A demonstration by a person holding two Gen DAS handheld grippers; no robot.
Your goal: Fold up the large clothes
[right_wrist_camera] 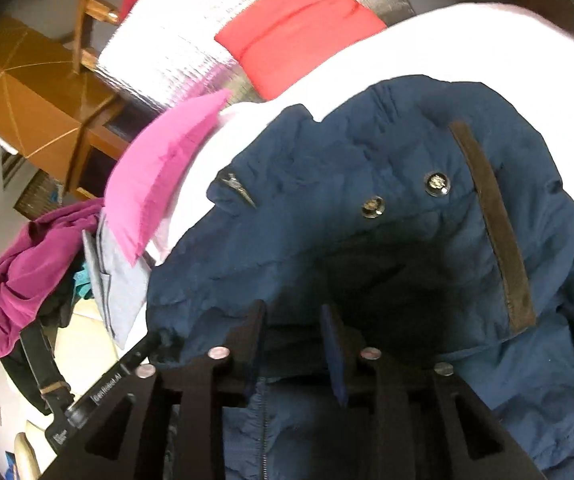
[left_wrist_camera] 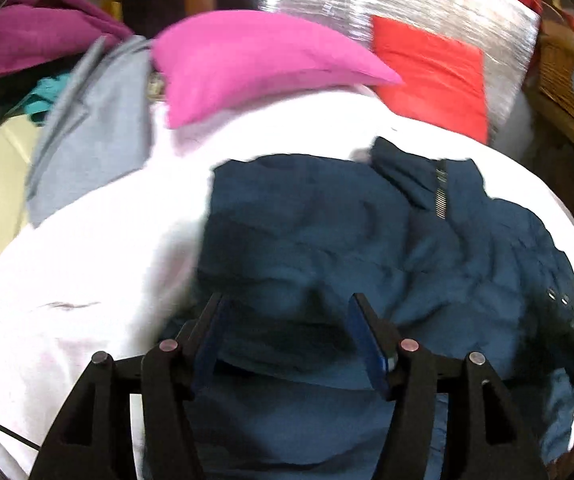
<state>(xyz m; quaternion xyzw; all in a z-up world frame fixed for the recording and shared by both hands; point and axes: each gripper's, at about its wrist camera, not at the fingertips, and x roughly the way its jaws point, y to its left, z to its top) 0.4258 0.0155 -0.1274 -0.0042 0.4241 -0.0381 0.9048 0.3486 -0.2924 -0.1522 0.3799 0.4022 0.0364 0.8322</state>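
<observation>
A crumpled navy padded jacket (left_wrist_camera: 347, 240) lies on a white-covered surface (left_wrist_camera: 87, 260), its collar and zipper toward the far side. My left gripper (left_wrist_camera: 287, 308) hovers over the jacket's near left part, open, with its blue pads well apart and nothing pinched. In the right wrist view the jacket (right_wrist_camera: 367, 160) shows two snap buttons and a brown strip. My right gripper (right_wrist_camera: 293, 314) is low over a dark fold of the jacket. It is open by a narrow gap, and its pads do not press the cloth.
A folded pink cloth (left_wrist_camera: 247, 64) and a folded red one (left_wrist_camera: 431, 72) lie beyond the jacket, by a silver foil mat (left_wrist_camera: 347, 0). A grey garment (left_wrist_camera: 91, 128) and a purple one (left_wrist_camera: 39, 32) are heaped at the left. A wicker basket (left_wrist_camera: 567, 76) stands at the right.
</observation>
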